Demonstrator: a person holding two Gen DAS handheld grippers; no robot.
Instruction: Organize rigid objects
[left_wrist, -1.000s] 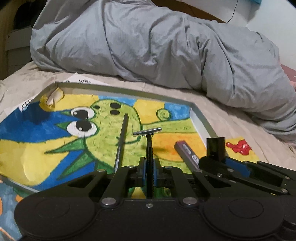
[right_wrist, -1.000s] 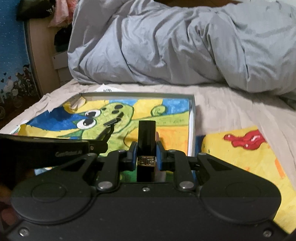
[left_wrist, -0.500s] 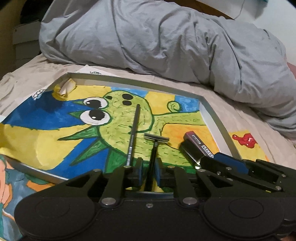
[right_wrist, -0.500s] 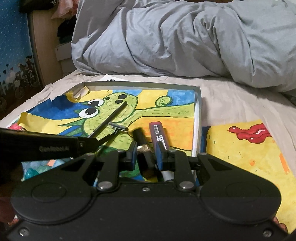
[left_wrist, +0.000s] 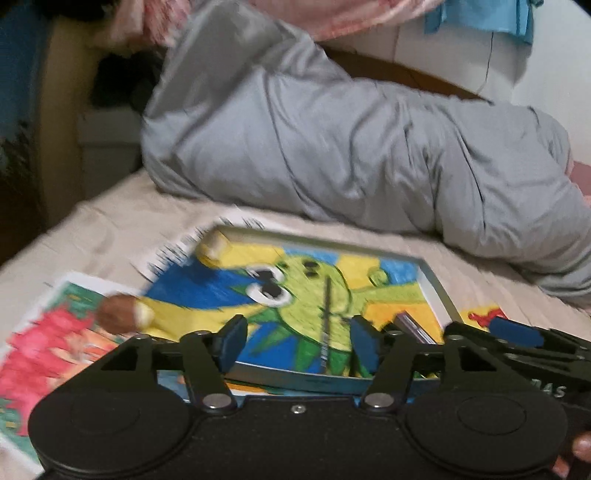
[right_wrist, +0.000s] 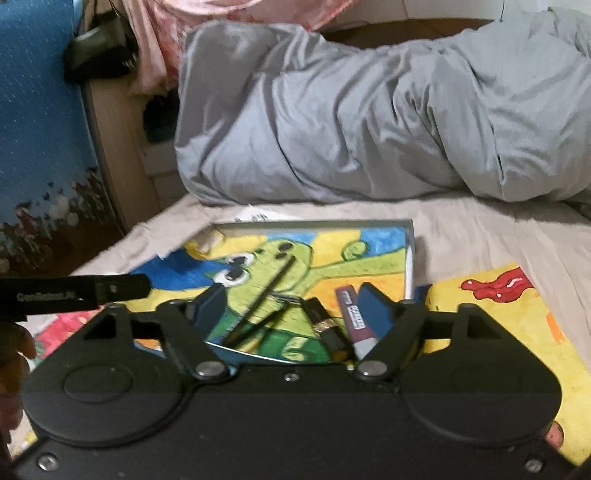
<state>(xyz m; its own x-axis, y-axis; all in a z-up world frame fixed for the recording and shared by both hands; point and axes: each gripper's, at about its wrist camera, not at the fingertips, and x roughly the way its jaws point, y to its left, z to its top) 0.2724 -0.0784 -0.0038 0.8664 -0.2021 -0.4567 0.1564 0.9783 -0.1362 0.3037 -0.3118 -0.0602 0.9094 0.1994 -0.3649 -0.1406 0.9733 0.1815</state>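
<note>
A shallow grey tray (right_wrist: 317, 223) lined with a frog drawing lies on the bed. In it are a thin black stick (right_wrist: 273, 291), a metal razor (right_wrist: 282, 297), a black tube with a gold band (right_wrist: 325, 326) and a purple tube (right_wrist: 351, 314). My right gripper (right_wrist: 290, 310) is open just above the tray's near edge, and nothing is between its fingers. My left gripper (left_wrist: 297, 345) is open too, over the near rim (left_wrist: 288, 376), facing the stick (left_wrist: 327, 317). The purple tube (left_wrist: 412, 326) lies to its right. In the left wrist view its right finger mostly hides the razor.
A bunched grey duvet (right_wrist: 369, 122) fills the far side of the bed. Coloured drawings (right_wrist: 498, 317) (left_wrist: 48, 332) lie on the sheet on both sides of the tray. A blurred brown thing (left_wrist: 118, 314) rests at the tray's left. The bed's edge and a wooden headboard (right_wrist: 110, 147) are to the left.
Both grippers opened and drew back. The left let go of the razor and the right let go of the black tube; both now lie in the tray.
</note>
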